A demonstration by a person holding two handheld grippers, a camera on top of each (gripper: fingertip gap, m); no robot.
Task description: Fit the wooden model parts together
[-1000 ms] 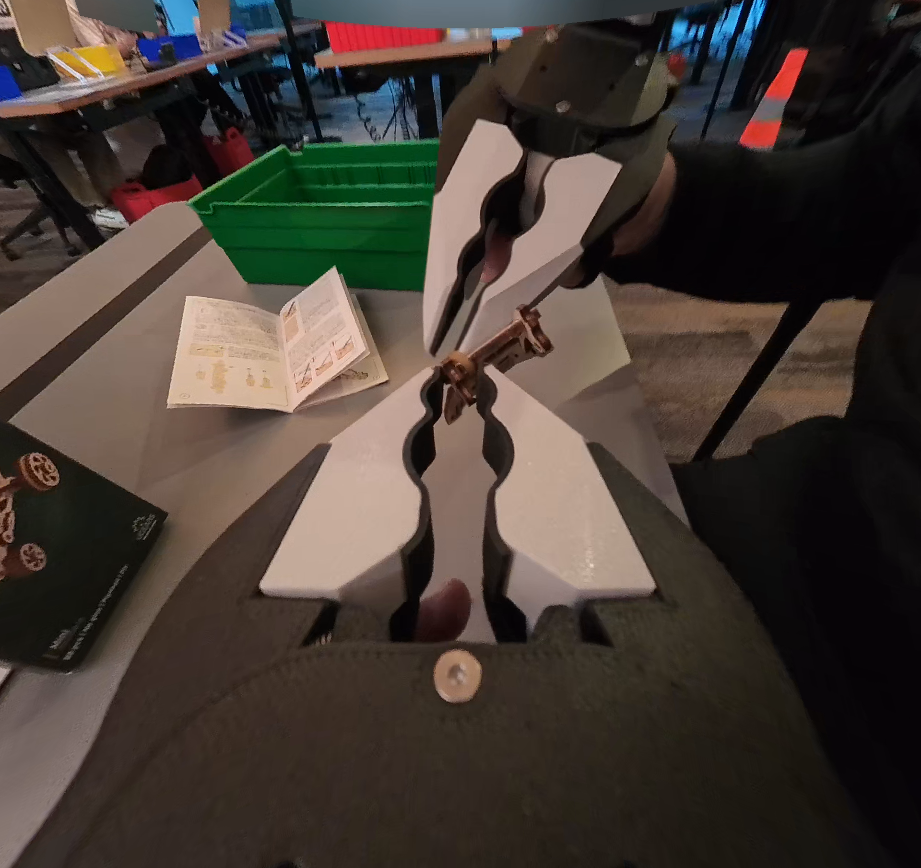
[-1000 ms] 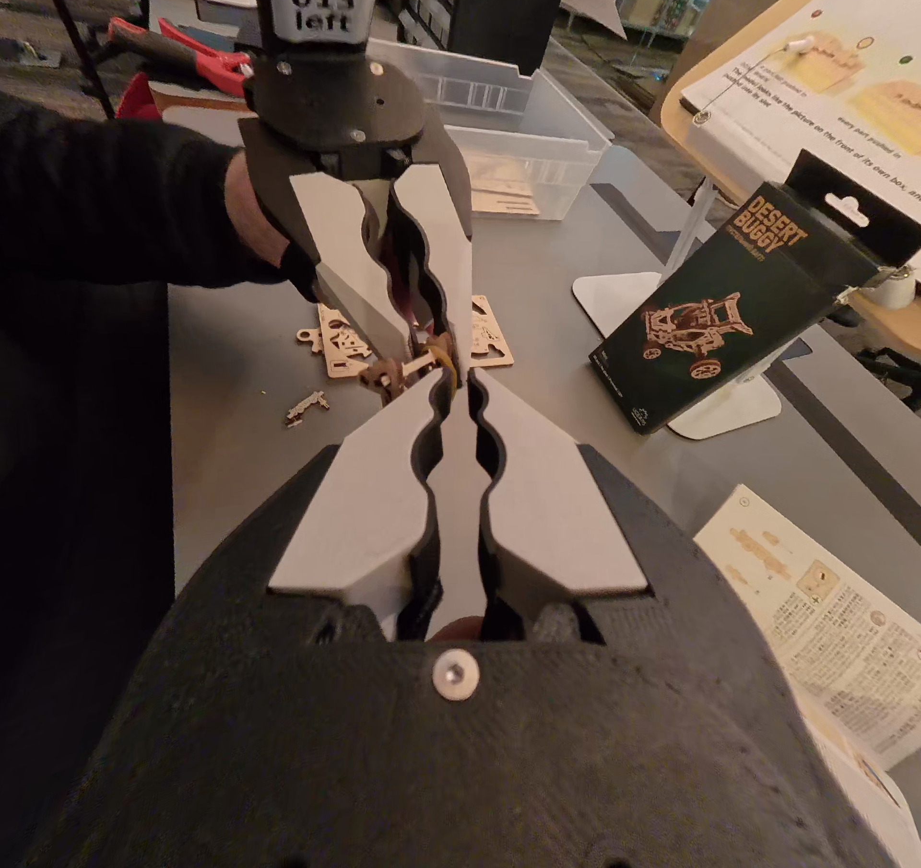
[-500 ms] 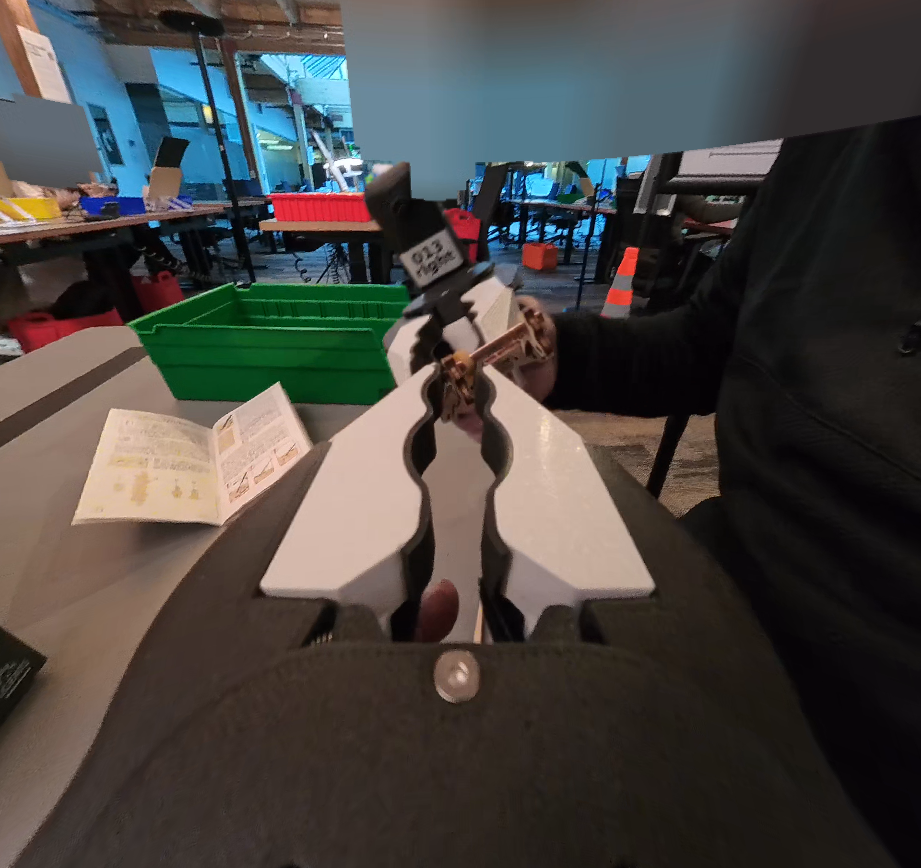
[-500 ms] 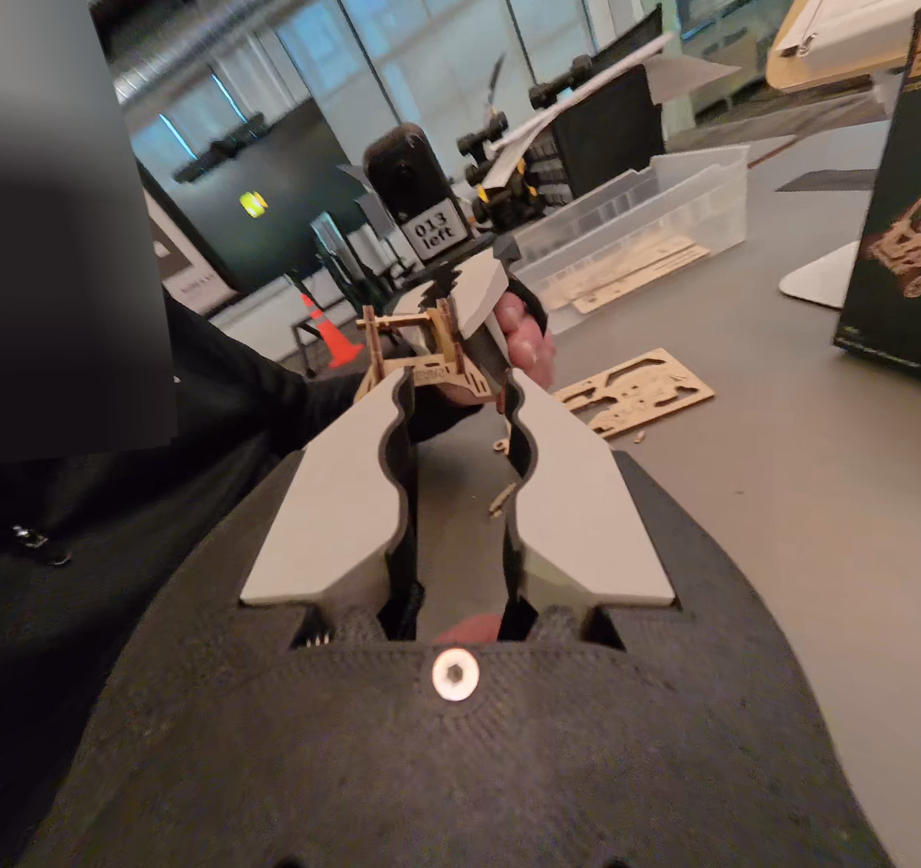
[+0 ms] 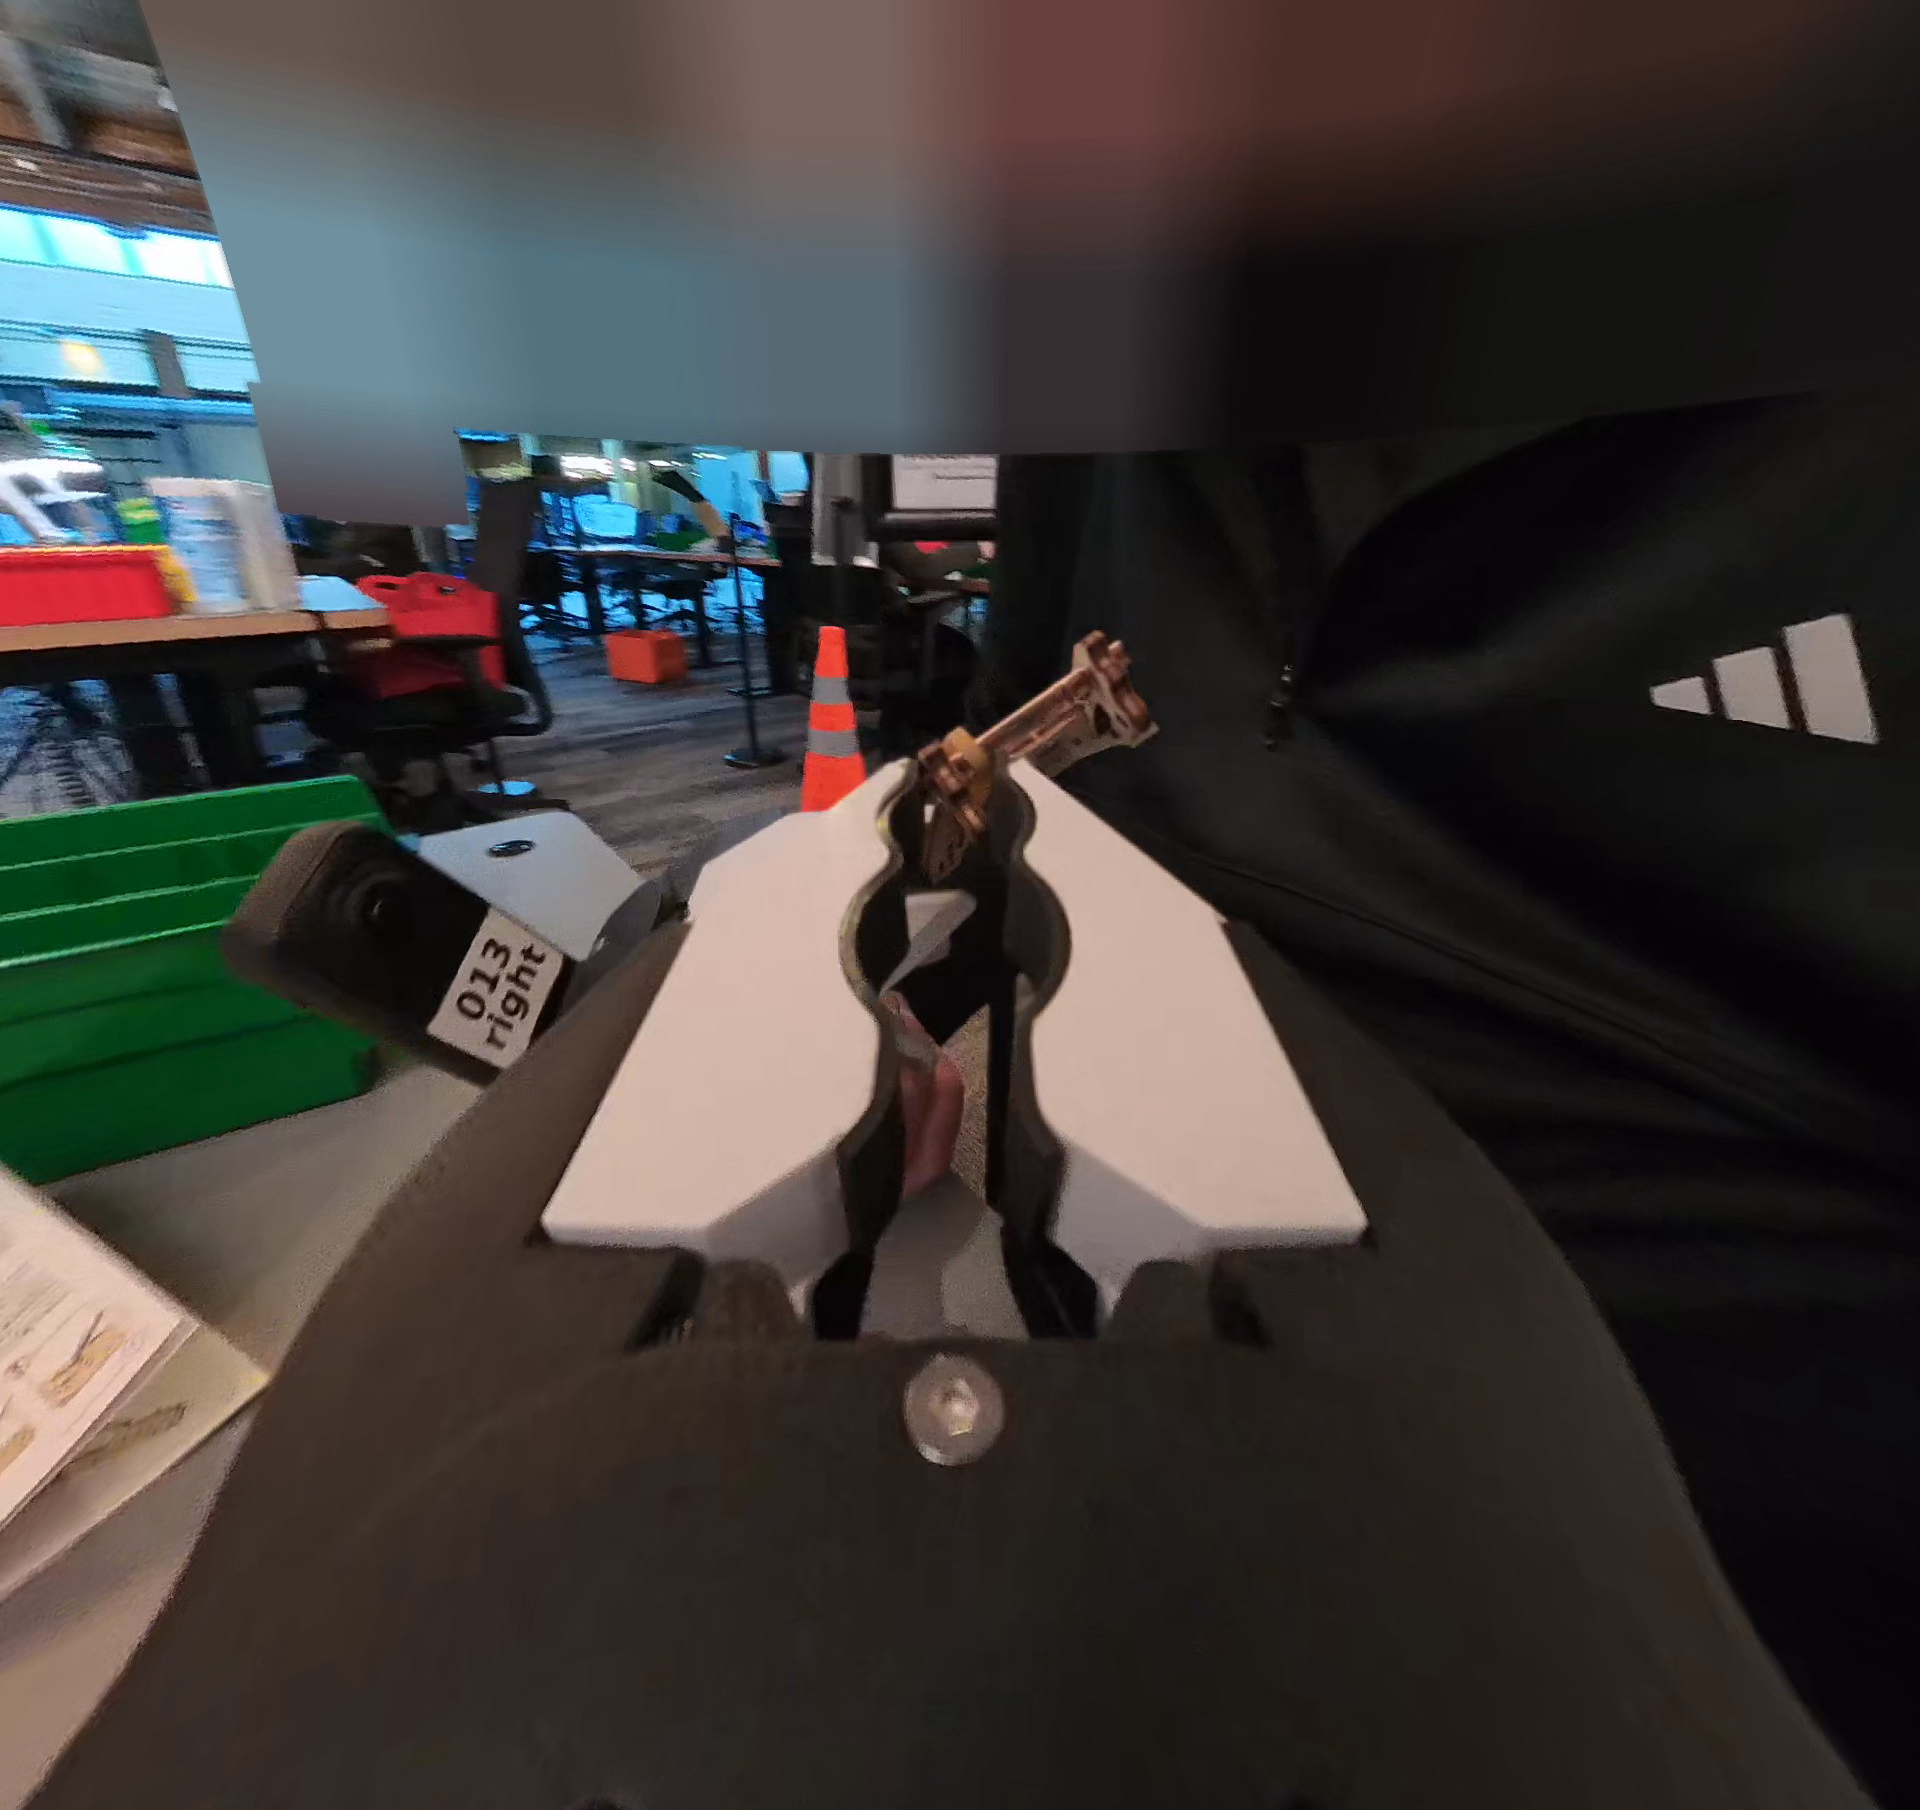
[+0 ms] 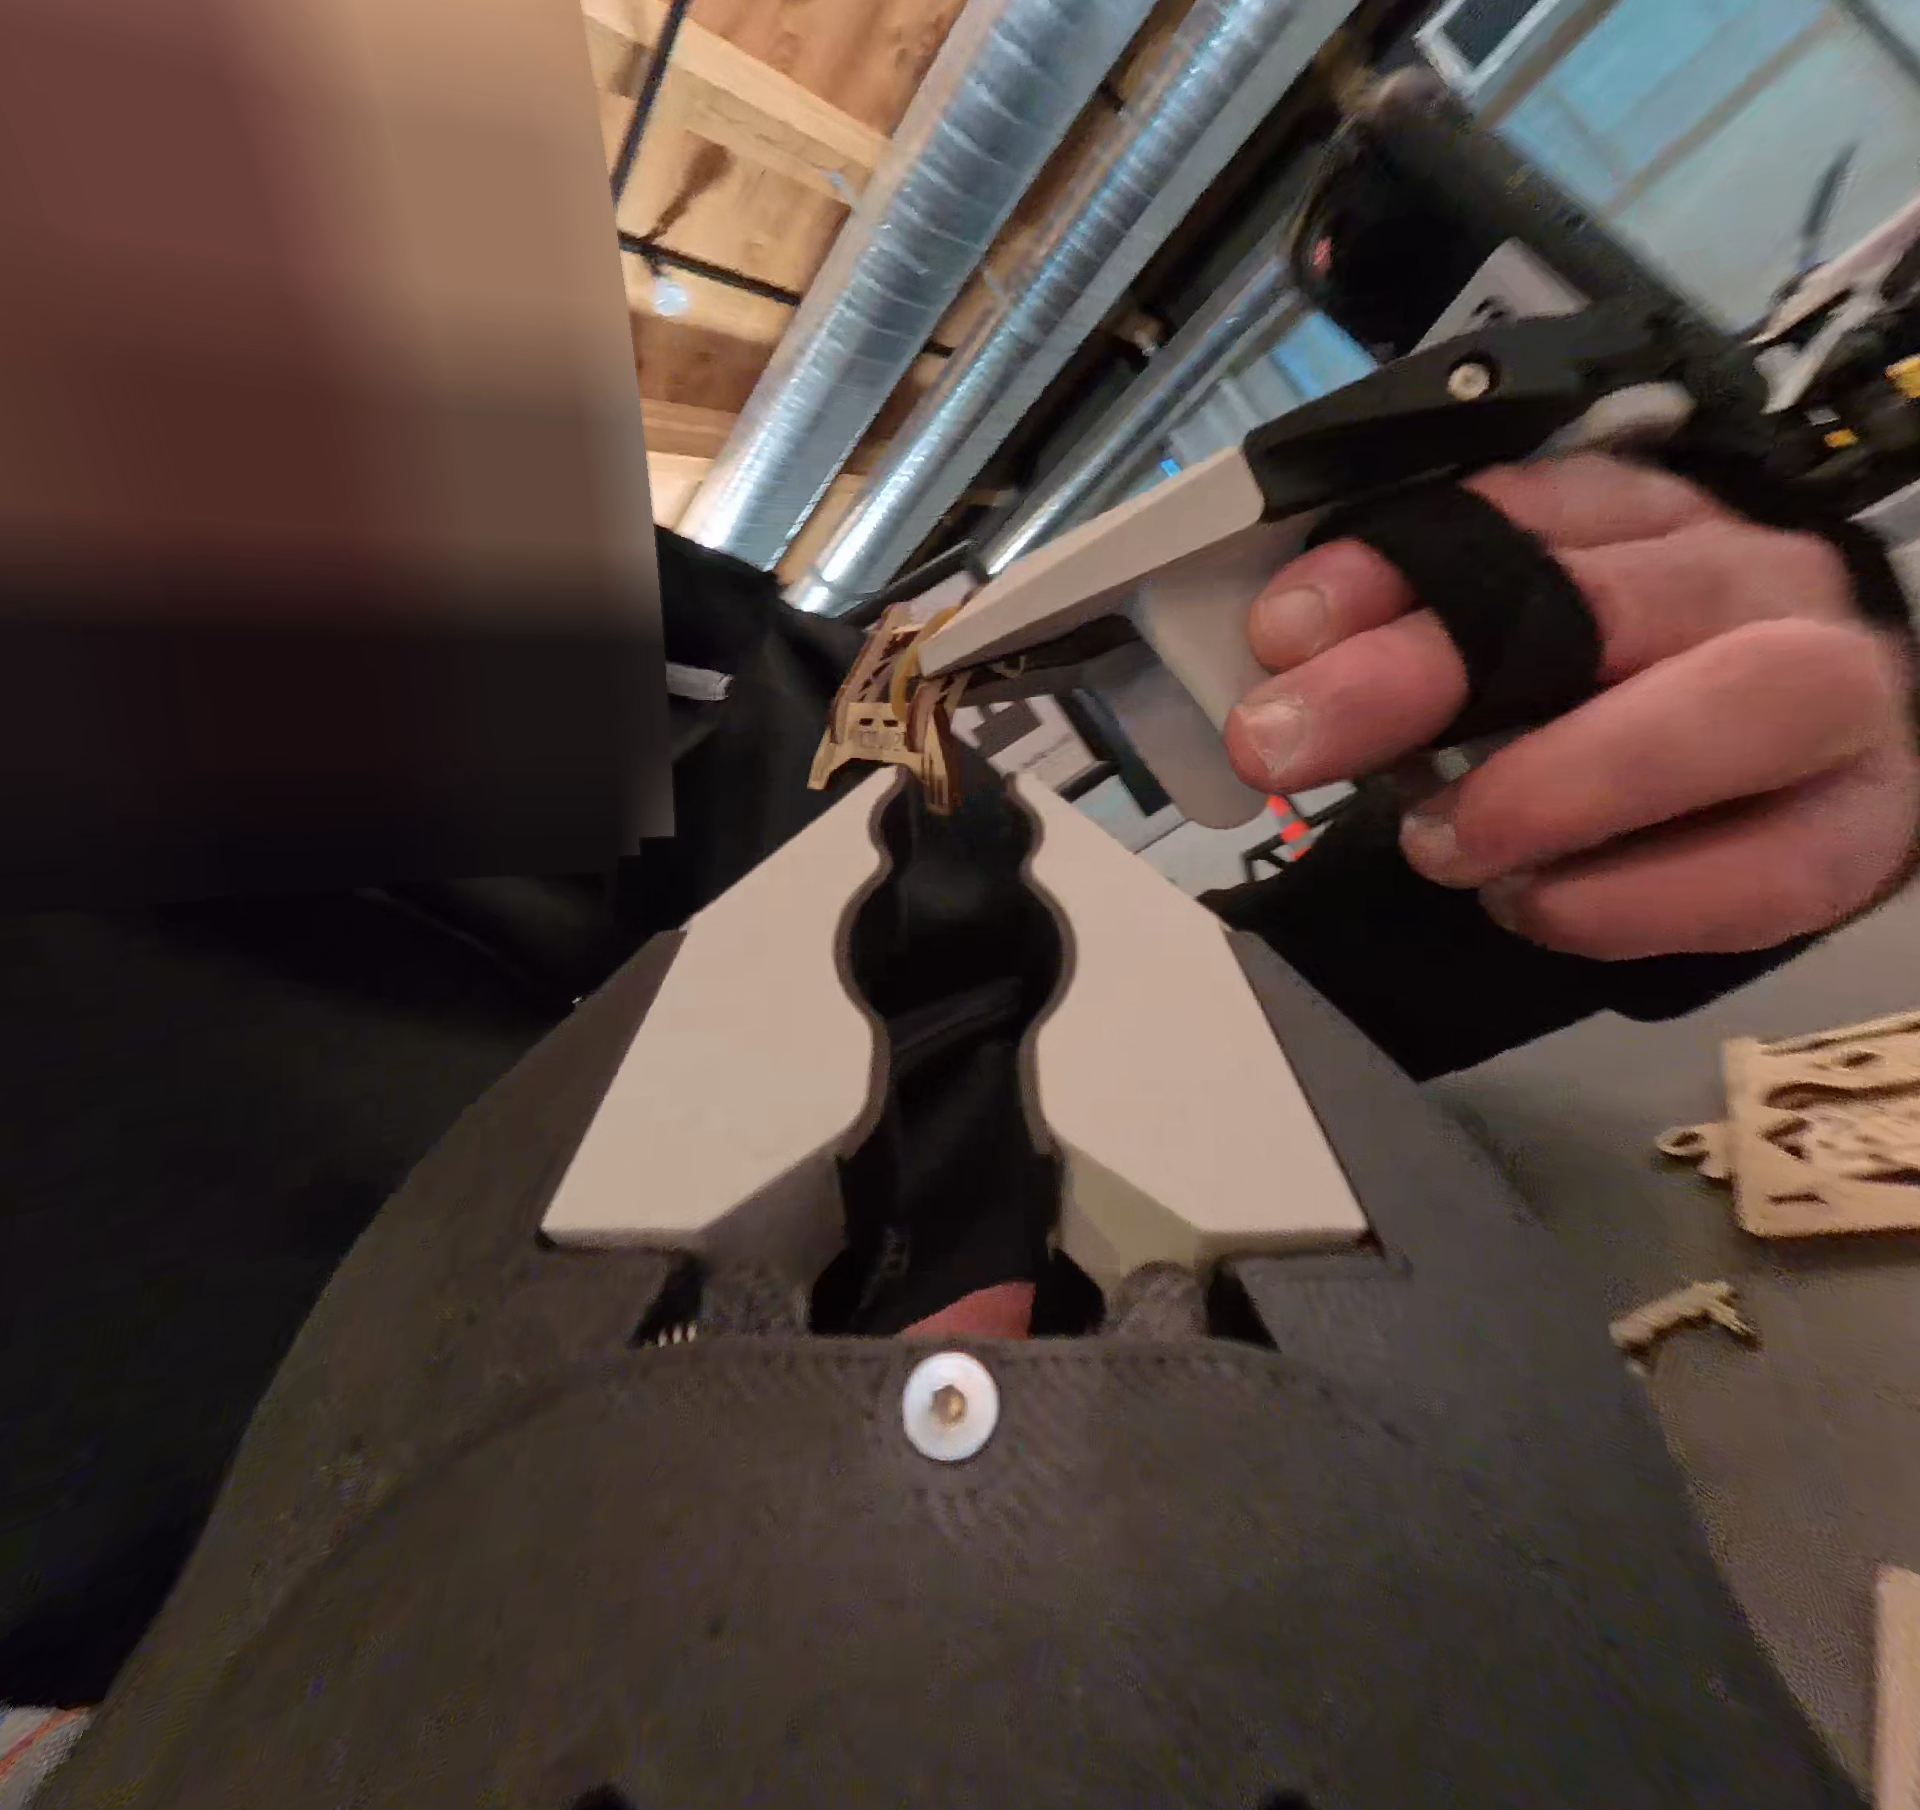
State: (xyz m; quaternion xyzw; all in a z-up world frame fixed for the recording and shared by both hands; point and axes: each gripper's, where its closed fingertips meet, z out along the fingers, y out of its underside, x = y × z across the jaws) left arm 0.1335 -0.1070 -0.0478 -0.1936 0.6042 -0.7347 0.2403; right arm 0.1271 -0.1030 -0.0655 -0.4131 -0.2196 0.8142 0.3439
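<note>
My left gripper [image 5: 964, 773] is shut on a small brown wooden model assembly [image 5: 1049, 711], which sticks up and to the right from its tips. The right wrist view shows the same model [image 6: 883, 721] clamped at the end of the left gripper's pale fingers [image 6: 1091, 565], held by a hand [image 6: 1558, 700]. My right gripper [image 6: 954, 786] sits just under the model. One thin leg of the model hangs between its tips, with dark space beside it, so the pads do not press on it. The right gripper's camera body [image 5: 374, 919] shows low and left of my left gripper.
A person's dark jacket [image 5: 1558, 929] is close behind both grippers. A green bin [image 5: 156, 929] and an open booklet [image 5: 62, 1345] are on the grey table to the left. A wooden parts sheet [image 6: 1829, 1126] and a small loose piece [image 6: 1683, 1324] lie on the table at right.
Both grippers rose from the table and tilted up towards the person. The left kept its hold on the model. The right jaws opened wide, then narrowed around the model's leg.
</note>
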